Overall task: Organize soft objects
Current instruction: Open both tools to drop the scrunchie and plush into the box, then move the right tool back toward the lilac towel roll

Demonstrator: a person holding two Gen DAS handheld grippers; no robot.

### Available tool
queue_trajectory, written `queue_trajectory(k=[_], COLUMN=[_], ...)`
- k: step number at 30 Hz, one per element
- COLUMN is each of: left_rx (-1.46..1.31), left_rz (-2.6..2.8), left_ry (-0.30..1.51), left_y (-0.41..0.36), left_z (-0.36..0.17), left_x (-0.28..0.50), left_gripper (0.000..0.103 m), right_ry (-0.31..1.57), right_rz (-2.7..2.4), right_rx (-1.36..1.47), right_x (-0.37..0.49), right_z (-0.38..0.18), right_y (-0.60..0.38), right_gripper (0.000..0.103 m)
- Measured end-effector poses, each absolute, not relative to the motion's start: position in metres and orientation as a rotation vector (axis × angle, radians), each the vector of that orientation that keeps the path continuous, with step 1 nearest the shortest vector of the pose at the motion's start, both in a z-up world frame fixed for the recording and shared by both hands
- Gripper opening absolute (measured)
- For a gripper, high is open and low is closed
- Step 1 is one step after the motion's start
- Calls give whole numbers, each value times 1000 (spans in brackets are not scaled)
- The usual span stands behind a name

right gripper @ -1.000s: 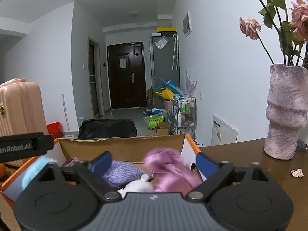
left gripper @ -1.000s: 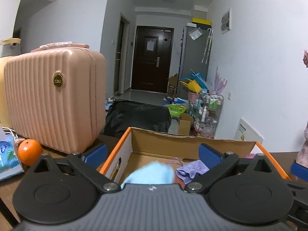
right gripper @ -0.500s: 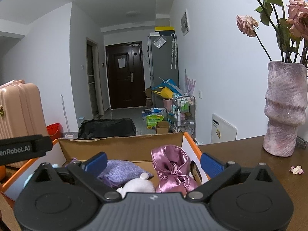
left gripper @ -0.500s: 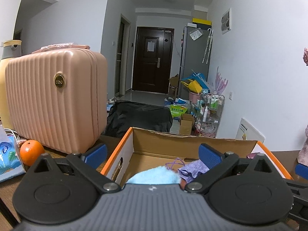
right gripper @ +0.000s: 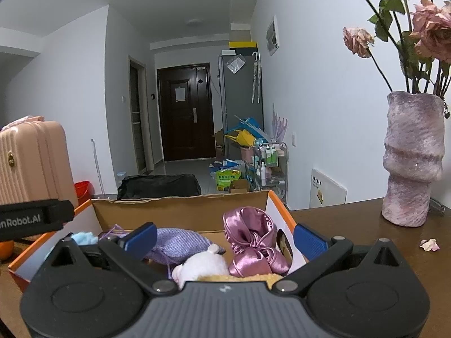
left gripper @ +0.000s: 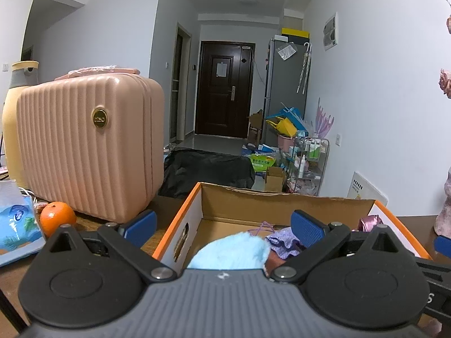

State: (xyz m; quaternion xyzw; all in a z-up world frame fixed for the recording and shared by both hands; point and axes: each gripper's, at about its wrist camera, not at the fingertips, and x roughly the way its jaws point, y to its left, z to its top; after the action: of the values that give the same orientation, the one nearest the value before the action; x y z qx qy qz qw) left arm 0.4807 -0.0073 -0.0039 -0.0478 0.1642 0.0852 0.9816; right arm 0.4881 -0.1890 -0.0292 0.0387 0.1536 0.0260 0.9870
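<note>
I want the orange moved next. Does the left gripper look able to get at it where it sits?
Probably yes: the orange sits in the open beside the suitcase, outside the box, and the left gripper is open and empty.

The orange-edged cardboard box (right gripper: 180, 211) stands on the dark wooden table (right gripper: 366, 242), between the ribbed pink suitcase (left gripper: 87, 146) at left and the mottled purple vase (right gripper: 411, 160) at right.

White walls (left gripper: 366, 90), narrow hallway. Dark door (left gripper: 224, 91) at far end, grey fridge (left gripper: 284, 84) to its right. Wire cart (right gripper: 267, 166) by wall. Dim, even ceiling light.
</note>
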Motion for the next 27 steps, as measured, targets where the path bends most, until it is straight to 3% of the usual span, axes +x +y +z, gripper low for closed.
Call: queue_trajectory(k=[27], left_rx=[-81], left_rz=[185], left_ry=[341], left_y=[-11], left_z=[-6], left_x=[421], left_gripper=[103], right_ry=[280], right_rz=[51], right_rx=[13], right_x=[419], right_z=[-30], right_y=[-196], right_gripper=[103])
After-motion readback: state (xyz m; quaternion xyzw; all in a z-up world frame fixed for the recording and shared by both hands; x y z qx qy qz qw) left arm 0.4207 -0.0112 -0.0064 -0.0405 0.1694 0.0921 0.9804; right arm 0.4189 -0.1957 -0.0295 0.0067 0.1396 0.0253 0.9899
